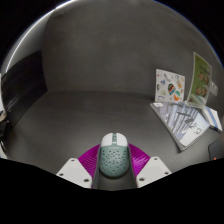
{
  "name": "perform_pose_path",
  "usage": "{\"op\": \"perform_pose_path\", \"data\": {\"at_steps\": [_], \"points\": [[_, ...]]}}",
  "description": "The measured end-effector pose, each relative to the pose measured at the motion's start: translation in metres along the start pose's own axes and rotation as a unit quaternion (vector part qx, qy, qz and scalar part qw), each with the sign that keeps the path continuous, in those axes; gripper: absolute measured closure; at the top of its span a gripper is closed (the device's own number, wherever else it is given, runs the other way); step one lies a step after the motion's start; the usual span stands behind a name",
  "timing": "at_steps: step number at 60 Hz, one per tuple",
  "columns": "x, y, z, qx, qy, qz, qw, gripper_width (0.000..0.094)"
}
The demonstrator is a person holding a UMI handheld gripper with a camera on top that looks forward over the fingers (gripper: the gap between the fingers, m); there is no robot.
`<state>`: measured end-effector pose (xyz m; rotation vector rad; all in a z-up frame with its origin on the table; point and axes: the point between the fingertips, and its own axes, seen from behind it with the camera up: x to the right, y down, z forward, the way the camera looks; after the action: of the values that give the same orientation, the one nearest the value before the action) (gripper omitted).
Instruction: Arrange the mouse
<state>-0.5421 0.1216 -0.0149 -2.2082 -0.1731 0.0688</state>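
A pale grey-green mouse (112, 150) with a perforated shell and a white front sits between my fingers, buttons pointing away from me. My gripper (112, 160) is shut on it: the magenta pads (88, 160) press against both its sides with no gap showing. The mouse is over a grey table (90, 100). Its underside is hidden, so I cannot tell whether it rests on the table or is lifted.
Several printed leaflets and papers (188, 100) lie spread on the table to the right, beyond the fingers. A dark object (5, 125) stands at the far left. A grey wall rises behind the table.
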Motion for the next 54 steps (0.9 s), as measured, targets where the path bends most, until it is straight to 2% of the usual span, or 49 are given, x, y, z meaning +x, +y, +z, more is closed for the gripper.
{"op": "perform_pose_path", "data": {"at_steps": [1,2,3,4,11,15,19,24,29,37,40,45,50,51,54], "points": [[-0.003,0.001,-0.003,-0.004,-0.007,-0.001,1.000,0.0498],[-0.008,0.001,-0.006,-0.007,-0.016,-0.002,1.000,0.0431],[-0.011,-0.002,-0.011,-0.004,-0.025,-0.003,1.000,0.0520],[-0.015,-0.007,-0.017,0.002,-0.033,-0.003,0.999,0.0519],[0.009,-0.072,-0.086,0.094,-0.043,-0.035,0.994,0.0520],[0.051,-0.109,-0.138,0.140,-0.041,-0.022,0.989,0.0521],[0.124,-0.130,-0.183,0.178,-0.007,-0.028,0.984,0.0524],[0.256,-0.128,-0.224,0.200,0.089,-0.035,0.975,0.0526],[0.378,-0.078,-0.237,0.185,0.141,-0.019,0.972,0.0527],[0.483,0.033,-0.200,0.089,0.124,0.036,0.988,0.0527],[0.499,0.061,-0.187,0.060,0.115,0.038,0.991,0.0525],[0.499,0.092,-0.163,0.036,0.084,0.035,0.995,0.0522],[0.502,0.111,-0.149,0.023,0.056,0.037,0.997,0.0488],[0.502,0.106,-0.149,0.034,0.051,0.041,0.997,0.0489],[0.502,0.109,-0.148,0.030,0.041,0.044,0.998,0.0446]]}}
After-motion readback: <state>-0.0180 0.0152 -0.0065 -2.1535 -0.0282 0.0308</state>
